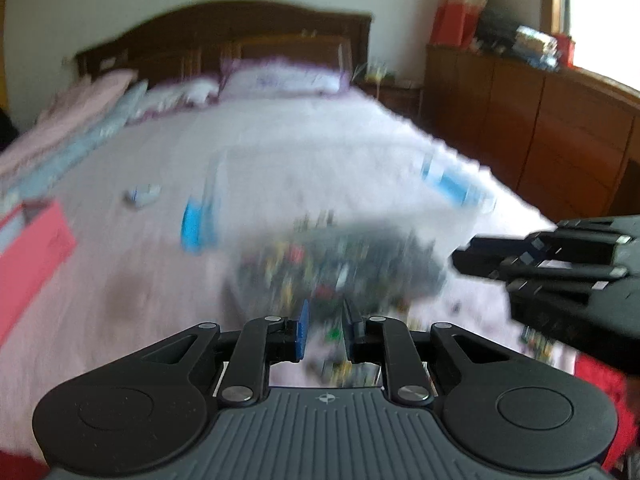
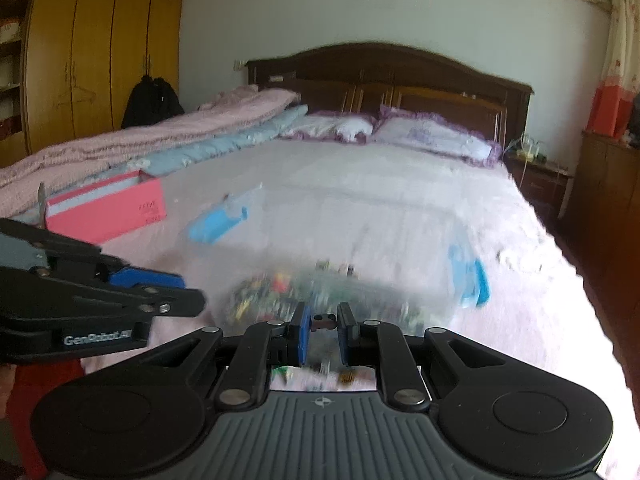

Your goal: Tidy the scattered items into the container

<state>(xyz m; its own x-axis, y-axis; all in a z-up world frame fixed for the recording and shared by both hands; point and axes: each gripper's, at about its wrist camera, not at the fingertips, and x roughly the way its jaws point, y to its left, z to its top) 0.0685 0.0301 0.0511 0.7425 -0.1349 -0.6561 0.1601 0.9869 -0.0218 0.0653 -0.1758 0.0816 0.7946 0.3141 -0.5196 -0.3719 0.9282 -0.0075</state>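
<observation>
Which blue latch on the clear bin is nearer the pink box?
The left-hand latch in the right wrist view, just beside the pink box; the other latch is at the opposite end, well away from it.

Motion blur smears the clear container on the bed in both wrist views; its small contents can't be told apart. Pink box cut off by left-view frame edge. Small white-blue item too blurred to ID. Right gripper holds a small dark piece, type unclear. Dresser clutter indistinct.
</observation>
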